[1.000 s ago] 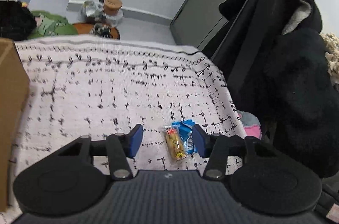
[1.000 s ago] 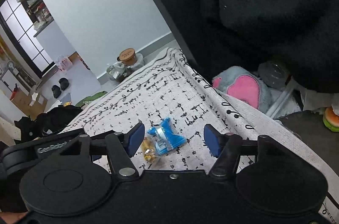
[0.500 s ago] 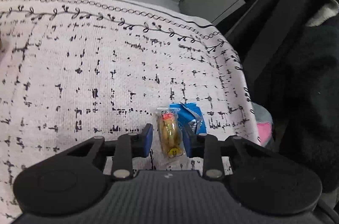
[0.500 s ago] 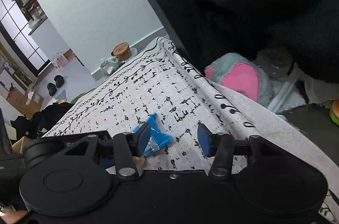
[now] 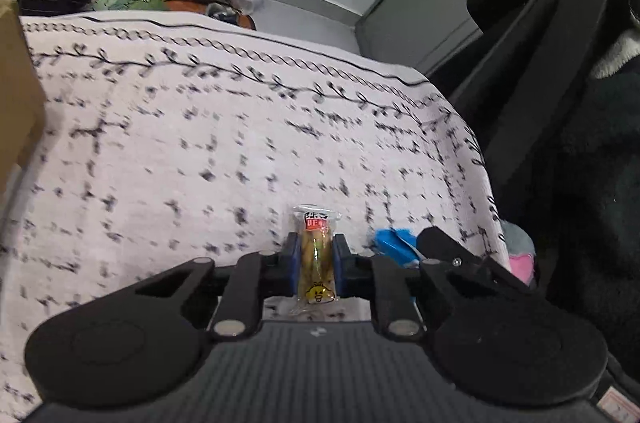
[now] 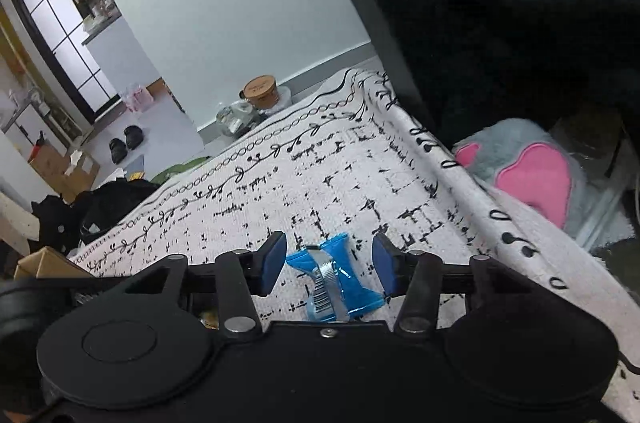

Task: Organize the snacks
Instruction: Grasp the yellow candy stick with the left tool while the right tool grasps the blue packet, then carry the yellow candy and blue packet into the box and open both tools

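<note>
Here the cloth (image 5: pixel 200 143) carried both snacks. The left gripper (image 5: pixel 316 259) had clamped its pads onto the yellow snack (image 5: pixel 316 259). The right gripper (image 6: pixel 330 265) stood apart around the blue snack (image 6: pixel 332 281), its right pad seemingly touching.

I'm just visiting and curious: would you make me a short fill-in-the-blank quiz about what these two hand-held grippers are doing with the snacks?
1. The left hand-held gripper is shut on the ____ snack packet.
2. The blue snack packet lies between the pads of the ____ hand-held gripper, not yet pressed.
3. Both packets are over a white cloth printed with ____ marks.

Missing words: yellow; right; black
</note>
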